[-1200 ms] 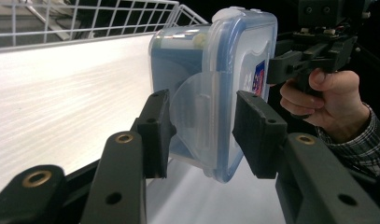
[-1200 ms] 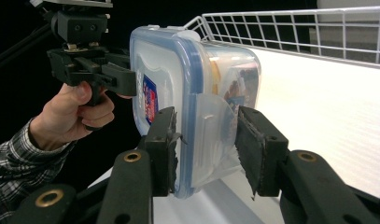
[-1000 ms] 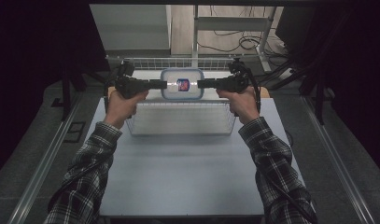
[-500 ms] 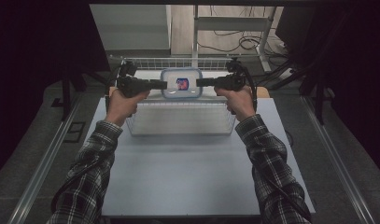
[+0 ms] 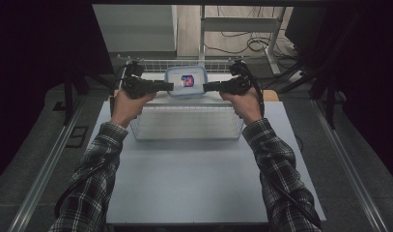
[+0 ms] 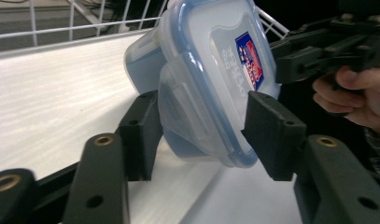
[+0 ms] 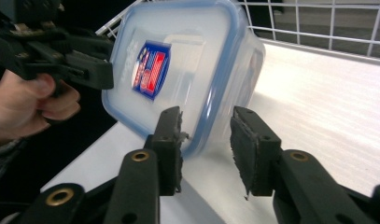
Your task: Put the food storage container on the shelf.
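Plaid sleeves reach over the grey table (image 5: pixel 194 188) to a wire basket (image 5: pixel 187 123). Beyond it, a clear box (image 5: pixel 186 82) with a blue-rimmed lid and a red-and-blue label hangs tilted between the two tools. The left gripper (image 6: pixel 201 135) has just been opening; its jaws straddle the box's latch end, apparently slack. The right gripper (image 7: pixel 205 144) has just been closing, its jaws astride the lid's rim, one pad touching.
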Action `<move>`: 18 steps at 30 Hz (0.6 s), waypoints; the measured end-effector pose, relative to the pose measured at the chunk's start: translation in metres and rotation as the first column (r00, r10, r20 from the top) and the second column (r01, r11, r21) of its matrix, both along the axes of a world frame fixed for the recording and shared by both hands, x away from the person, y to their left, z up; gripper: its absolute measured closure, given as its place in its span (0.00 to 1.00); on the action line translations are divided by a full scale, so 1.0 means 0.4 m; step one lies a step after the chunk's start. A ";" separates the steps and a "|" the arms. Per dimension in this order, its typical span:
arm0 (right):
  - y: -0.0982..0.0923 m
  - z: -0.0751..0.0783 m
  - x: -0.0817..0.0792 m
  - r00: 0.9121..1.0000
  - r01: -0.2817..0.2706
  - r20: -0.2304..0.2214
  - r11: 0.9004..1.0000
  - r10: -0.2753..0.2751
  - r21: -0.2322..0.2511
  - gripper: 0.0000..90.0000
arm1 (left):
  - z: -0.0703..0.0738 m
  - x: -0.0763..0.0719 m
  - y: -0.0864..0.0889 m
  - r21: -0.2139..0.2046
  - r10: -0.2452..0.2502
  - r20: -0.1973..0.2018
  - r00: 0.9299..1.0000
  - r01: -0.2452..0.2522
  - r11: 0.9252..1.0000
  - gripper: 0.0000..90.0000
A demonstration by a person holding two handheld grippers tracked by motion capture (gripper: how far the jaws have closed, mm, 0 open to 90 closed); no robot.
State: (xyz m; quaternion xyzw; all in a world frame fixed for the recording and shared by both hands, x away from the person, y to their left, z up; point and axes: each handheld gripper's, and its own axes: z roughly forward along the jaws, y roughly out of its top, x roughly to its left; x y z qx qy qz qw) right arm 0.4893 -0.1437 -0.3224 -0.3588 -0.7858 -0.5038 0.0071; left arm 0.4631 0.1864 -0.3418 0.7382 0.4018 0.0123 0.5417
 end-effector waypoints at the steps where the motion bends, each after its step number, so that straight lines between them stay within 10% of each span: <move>1: 0.001 0.000 0.000 1.000 0.003 0.002 1.000 -0.003 -0.001 0.69 | 0.001 0.000 0.000 0.008 0.005 0.003 1.000 -0.005 1.000 0.49; 18: 0.018 0.025 0.001 0.993 0.098 0.067 0.995 -0.096 -0.028 0.69 | 0.020 -0.001 -0.015 0.065 0.134 0.079 0.988 -0.139 0.988 0.54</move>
